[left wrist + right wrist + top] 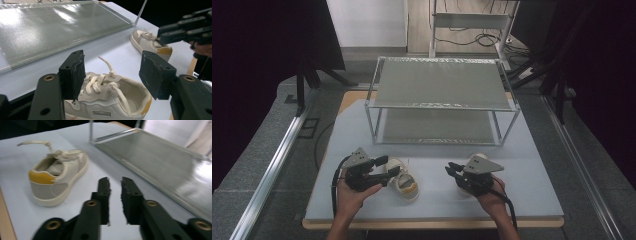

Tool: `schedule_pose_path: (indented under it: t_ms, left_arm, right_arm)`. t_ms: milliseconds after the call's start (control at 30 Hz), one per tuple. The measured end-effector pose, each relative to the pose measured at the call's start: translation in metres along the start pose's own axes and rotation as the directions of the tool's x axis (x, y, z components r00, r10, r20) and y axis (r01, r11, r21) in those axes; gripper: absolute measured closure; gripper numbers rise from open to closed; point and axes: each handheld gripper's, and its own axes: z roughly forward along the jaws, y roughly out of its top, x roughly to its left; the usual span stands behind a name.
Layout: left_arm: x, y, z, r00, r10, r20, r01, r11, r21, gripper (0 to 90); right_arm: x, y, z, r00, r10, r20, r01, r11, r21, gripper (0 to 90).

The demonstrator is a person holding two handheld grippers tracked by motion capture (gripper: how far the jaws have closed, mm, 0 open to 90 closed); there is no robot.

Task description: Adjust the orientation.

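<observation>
Down at the near edge of the table (532,200), the person is holding a black two-jaw gripper in each hand. The left gripper (112,72) is standing with its jaws wide apart, straddling a small cream sneaker (110,100); its left pad is sitting right against the shoe's laced side, the right pad is standing off from the heel, and I cannot tell whether either is truly gripping. The right gripper (115,195) is showing its jaws nearly together with a thin gap between them, holding nothing and hovering over bare table. A second cream sneaker (58,177) is lying to its left in the right gripper view, apart from the jaws. Both shoes are wearing pale laces, a mustard-yellow heel tab and a thick off-white sole. The table is covered in a pale blue-grey sheet with a wooden rim showing at the near edge. Farther back a two-tier metal shelf (442,82) is standing, with thin silver posts and flat, dull, finely textured trays. Grey carpet, floor rails, dark curtains and loose cables are surrounding it.
</observation>
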Motion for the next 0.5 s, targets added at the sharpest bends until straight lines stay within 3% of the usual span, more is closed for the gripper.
schedule_pose_path:
  t_ms: [33, 167, 433, 500]
  left_arm:
    - [0.0, 0.0, 0.0, 1.0, -0.001, -0.001, 0.001, 1.0, -0.001, 36.6]
    - [0.0, 0.0, -0.002, 1.0, -0.001, 0.003, 0.001, 1.0, -0.003, 36.6]
    - [-0.002, 0.001, -0.001, 1.0, -0.001, 0.007, 0.001, 1.0, -0.002, 36.6]
    - [-0.002, 0.001, -0.001, 1.0, 0.0, 0.008, 0.0, 1.0, 0.001, 36.6]
  right_arm:
    - [0.005, 0.002, 0.01, 0.9994, -0.009, -0.033, 0.009, 1.0, -0.001, 85.0]
    - [0.012, 0.0, 0.022, 0.9963, -0.019, -0.084, 0.021, 0.9995, 0.023, 89.6]
    - [0.03, -0.01, 0.034, 0.989, -0.051, -0.139, 0.065, 0.9931, 0.097, 90.0]
    - [0.039, -0.015, 0.041, 0.9841, -0.075, -0.161, 0.097, 0.9871, 0.128, 90.0]
